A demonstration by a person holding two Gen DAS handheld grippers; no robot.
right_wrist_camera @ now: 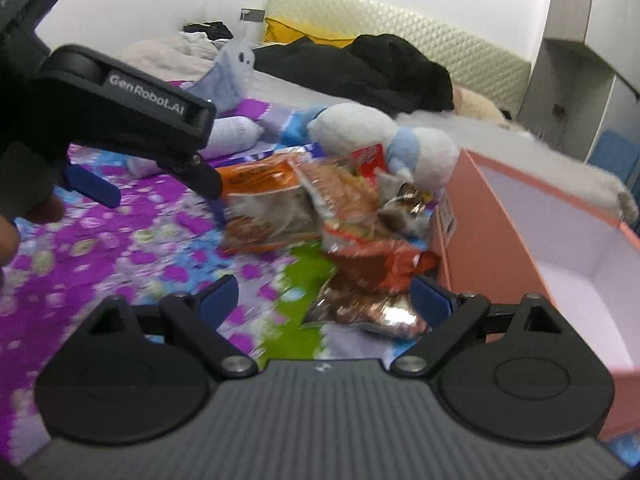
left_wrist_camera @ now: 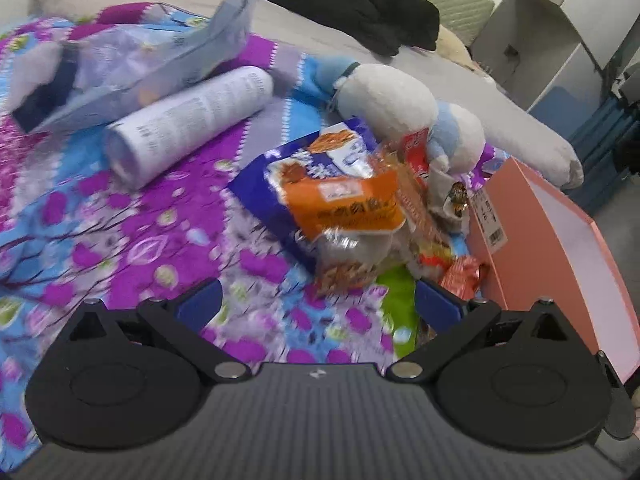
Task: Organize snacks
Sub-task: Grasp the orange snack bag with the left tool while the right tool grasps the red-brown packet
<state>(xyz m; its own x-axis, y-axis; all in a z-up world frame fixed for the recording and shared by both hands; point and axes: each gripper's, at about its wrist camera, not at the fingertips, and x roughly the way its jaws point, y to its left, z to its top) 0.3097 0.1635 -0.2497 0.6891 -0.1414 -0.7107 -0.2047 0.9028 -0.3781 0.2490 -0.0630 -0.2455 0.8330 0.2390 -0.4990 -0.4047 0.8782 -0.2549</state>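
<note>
Both views are motion-blurred, yet the left tongs point(left_wrist_camera: 318, 302) and the right tongs point(right_wrist_camera: 326, 294) each show blue fingers spread wide apart with nothing between them. The snack packets point(left_wrist_camera: 352, 208) lie heaped at frame centre on the flowered bedspread point(left_wrist_camera: 152, 240), against a white and blue plush toy point(left_wrist_camera: 400, 108). The open pink box point(left_wrist_camera: 560, 240) stands at the right edge, touching the heap.

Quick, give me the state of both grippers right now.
Left gripper: open, holding nothing, above the bedspread.
Right gripper: open, holding nothing, over the snack pile.
</note>
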